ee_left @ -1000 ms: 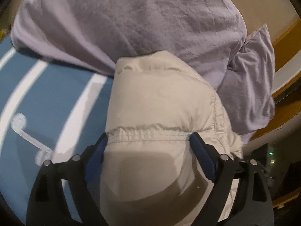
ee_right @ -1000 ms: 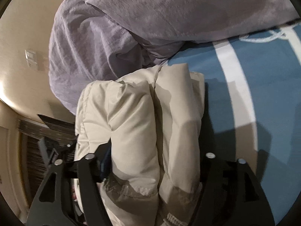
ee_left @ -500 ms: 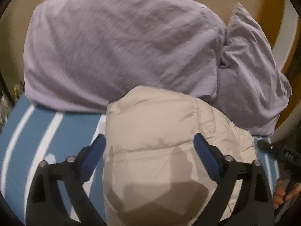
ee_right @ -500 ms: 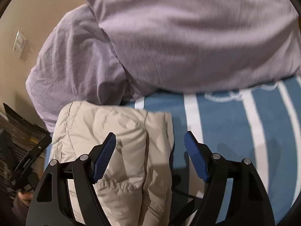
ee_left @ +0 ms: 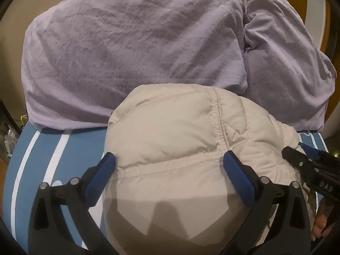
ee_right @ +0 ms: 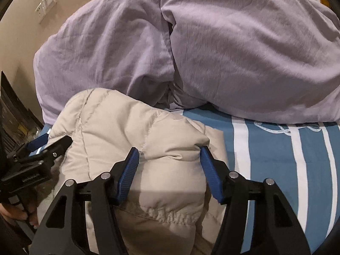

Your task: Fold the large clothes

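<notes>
Here's the beige puffer jacket point(ee_left: 170, 148), folded into a fat bundle on the blue striped bed point(ee_left: 53, 148), filling the lower centre of the left wrist view and the lower left of the right wrist view. Its far edge sits right up against the lilac pillows point(ee_left: 131, 53) across the top of both frames.

Left tongs point(ee_left: 169, 162) are spread wide, blue pads either side of the bundle near a stitched seam, straddling it rather than biting. Right tongs point(ee_right: 170, 159) are likewise apart, flanking a puffed ridge at the jacket's right-hand edge. Whether the pads actually press the fabric is hard to say through the fisheye; it looks like light contact at most.

The fold seems close to finished, so the danger now is rebound. This padding is springy, and with neither pair of tongs clamped the top layers could puff up and slide open. Pulling away carelessly could also snag a pad on that gathered seam and drag the stack askew. And the bundle sits towards the bed's edge at the lower left of the right wrist view, so a nudge that way might tip it off.
</notes>
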### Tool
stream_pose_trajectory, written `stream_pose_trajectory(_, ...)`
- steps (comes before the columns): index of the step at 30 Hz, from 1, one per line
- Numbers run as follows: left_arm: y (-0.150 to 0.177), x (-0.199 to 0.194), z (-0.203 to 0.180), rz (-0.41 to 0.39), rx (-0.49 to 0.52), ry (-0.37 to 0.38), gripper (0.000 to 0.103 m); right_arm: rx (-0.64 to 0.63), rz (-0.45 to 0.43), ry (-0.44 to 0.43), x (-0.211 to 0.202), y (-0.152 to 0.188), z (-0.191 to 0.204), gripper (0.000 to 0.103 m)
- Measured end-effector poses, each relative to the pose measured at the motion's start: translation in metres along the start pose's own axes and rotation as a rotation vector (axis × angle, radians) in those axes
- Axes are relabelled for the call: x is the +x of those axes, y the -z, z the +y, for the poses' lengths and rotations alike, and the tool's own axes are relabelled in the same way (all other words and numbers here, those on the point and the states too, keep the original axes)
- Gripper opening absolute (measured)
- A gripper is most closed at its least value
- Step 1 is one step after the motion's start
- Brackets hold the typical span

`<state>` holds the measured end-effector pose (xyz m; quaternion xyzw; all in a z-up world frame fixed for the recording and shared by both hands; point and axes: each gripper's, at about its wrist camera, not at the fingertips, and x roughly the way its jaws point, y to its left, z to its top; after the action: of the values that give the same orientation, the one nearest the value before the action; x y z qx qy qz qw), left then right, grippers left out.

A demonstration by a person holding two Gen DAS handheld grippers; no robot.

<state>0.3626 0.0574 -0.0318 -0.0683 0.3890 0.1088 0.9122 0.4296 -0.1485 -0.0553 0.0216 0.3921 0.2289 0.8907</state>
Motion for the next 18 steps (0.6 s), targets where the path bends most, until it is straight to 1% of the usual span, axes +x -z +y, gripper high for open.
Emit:
stream_pose_trajectory(8, 0.000, 0.011, -0.006, -0.021, 0.022, -0.005, 0.101, 0.023, -0.015, -0.025, 0.015, 0.014, -0.009, 0.062)
stream_pose_trajectory(10, -0.001, 0.009, -0.005, -0.018, 0.024, -0.006, 0.101, 0.018, -0.010, -0.014, 0.017, 0.014, -0.007, 0.062)
stream_pose_trajectory(12, -0.001, 0.005, -0.004, -0.019, 0.024, -0.005, 0.101, 0.011, -0.006, -0.004, 0.012, 0.013, -0.005, 0.064)
stream_pose_trajectory(13, -0.002, 0.002, -0.003, -0.020, 0.022, -0.005, 0.101, 0.013, -0.004, 0.006, 0.008, 0.013, -0.004, 0.068)
stream_pose_trajectory(14, -0.001, -0.002, -0.003, -0.019, 0.020, -0.006, 0.101, 0.015, -0.002, 0.018, 0.005, 0.013, -0.003, 0.077)
stream_pose_trajectory(16, 0.001, -0.011, -0.001, -0.020, 0.015, -0.008, 0.101, 0.031, 0.003, 0.044, -0.005, 0.016, -0.003, 0.088)
stream_pose_trajectory(17, 0.002, -0.016, 0.001, -0.022, 0.013, -0.007, 0.101, 0.036, 0.002, 0.046, -0.008, 0.018, -0.004, 0.091)
stream_pose_trajectory(18, 0.003, -0.021, 0.004, -0.023, 0.012, -0.005, 0.101, 0.041, 0.000, 0.051, -0.014, 0.020, -0.003, 0.092)
